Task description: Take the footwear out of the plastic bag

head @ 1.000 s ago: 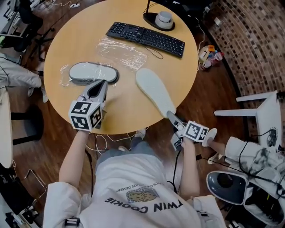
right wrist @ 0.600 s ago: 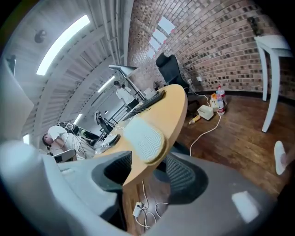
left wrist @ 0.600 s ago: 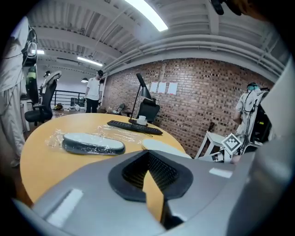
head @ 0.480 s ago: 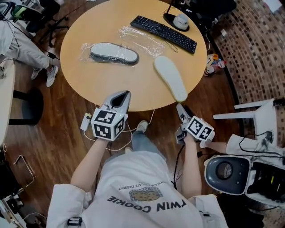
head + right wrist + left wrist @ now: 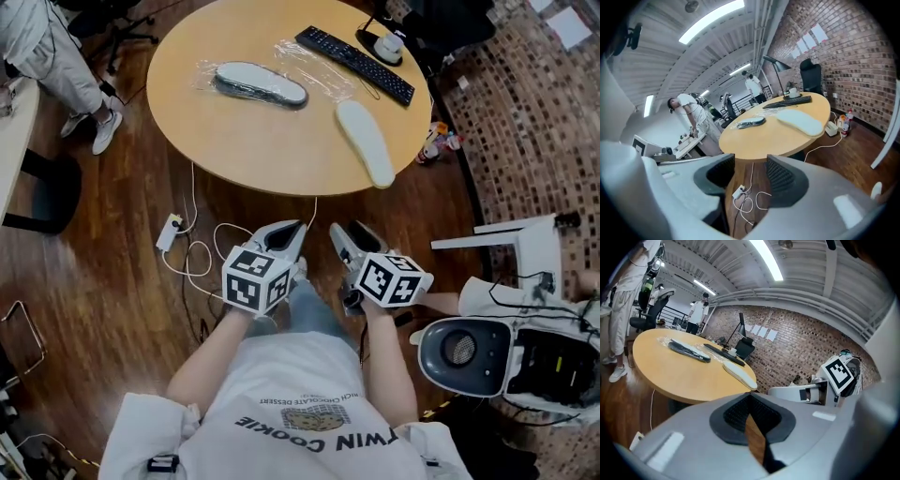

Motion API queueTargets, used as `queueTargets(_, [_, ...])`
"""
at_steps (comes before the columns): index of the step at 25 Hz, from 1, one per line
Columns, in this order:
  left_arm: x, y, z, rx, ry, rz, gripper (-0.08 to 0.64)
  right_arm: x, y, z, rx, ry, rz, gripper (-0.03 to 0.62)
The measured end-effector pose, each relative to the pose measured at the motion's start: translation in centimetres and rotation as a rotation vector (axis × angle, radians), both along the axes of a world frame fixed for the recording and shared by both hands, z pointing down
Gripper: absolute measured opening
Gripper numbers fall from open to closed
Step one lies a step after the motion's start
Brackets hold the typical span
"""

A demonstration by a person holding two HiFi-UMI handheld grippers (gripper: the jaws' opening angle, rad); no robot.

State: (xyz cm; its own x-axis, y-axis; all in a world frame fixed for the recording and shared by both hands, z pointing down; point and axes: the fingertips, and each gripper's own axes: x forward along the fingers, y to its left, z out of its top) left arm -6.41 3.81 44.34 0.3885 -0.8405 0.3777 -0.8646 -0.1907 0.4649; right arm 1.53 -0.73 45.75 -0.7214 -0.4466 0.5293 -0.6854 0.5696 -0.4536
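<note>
A grey-soled slipper (image 5: pixel 261 82) lies inside a clear plastic bag on the round wooden table (image 5: pixel 244 141). A bare white slipper (image 5: pixel 366 141) rests near the table's right edge, beside an empty crumpled bag (image 5: pixel 314 67). Both grippers hover over the floor close to my body, well short of the table. My left gripper (image 5: pixel 291 228) has its jaws nearly together and holds nothing. My right gripper (image 5: pixel 339 232) is open and empty. The bagged slipper (image 5: pixel 751 123) and the white slipper (image 5: pixel 799 121) show in the right gripper view, and again as bagged slipper (image 5: pixel 689 351) and white slipper (image 5: pixel 739 373).
A black keyboard (image 5: pixel 356 64) and a lamp base (image 5: pixel 386 45) sit at the table's far side. A power strip (image 5: pixel 170 232) with cables lies on the wood floor. A white stool (image 5: pixel 506 239) and equipment stand at the right. A person (image 5: pixel 47 47) stands at the upper left.
Both grippers have drawn back from the table toward my body. The right gripper has left the white slipper's heel, and the slipper stays on the table.
</note>
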Motion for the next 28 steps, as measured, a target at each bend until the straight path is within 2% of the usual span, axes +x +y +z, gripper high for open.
queueTargets(4, [1.2, 2.4, -2.0, 0.09, 0.015, -0.034, 0.005, -1.9, 3.6, -1.8, 0.045, -0.008, -0.059, 0.181])
queueTargets(9, [2.9, 5.0, -2.8, 0.082, -0.066, -0.065, 0.005, -0.6, 6.9, -3.7, 0.103, -0.028, -0.075, 0.108])
queueTargets(12, [5.0, 6.4, -4.0, 0.093, -0.052, -0.095, 0.005, 1.1, 8.7, -5.0, 0.153, -0.031, -0.091, 0.095])
queueTargets(17, [10.0, 9.5, -4.8, 0.102, -0.139, -0.109, 0.005, 5.0, 12.6, -6.1, 0.245, 0.007, -0.158, 0.089])
queueTargets(23, [15.9, 14.0, -4.8, 0.094, -0.192, -0.146, 0.005, 11.2, 17.3, -6.2, 0.276, 0.015, -0.174, 0.047])
queueTargets(26, [18.3, 16.8, -5.3, 0.093, -0.221, -0.163, 0.005, 13.8, 19.8, -6.6, 0.282, -0.004, -0.163, 0.004])
queueTargets(28, [19.6, 18.6, -5.3, 0.096, -0.244, -0.167, 0.005, 14.9, 21.3, -6.7, 0.285, -0.02, -0.16, 0.003])
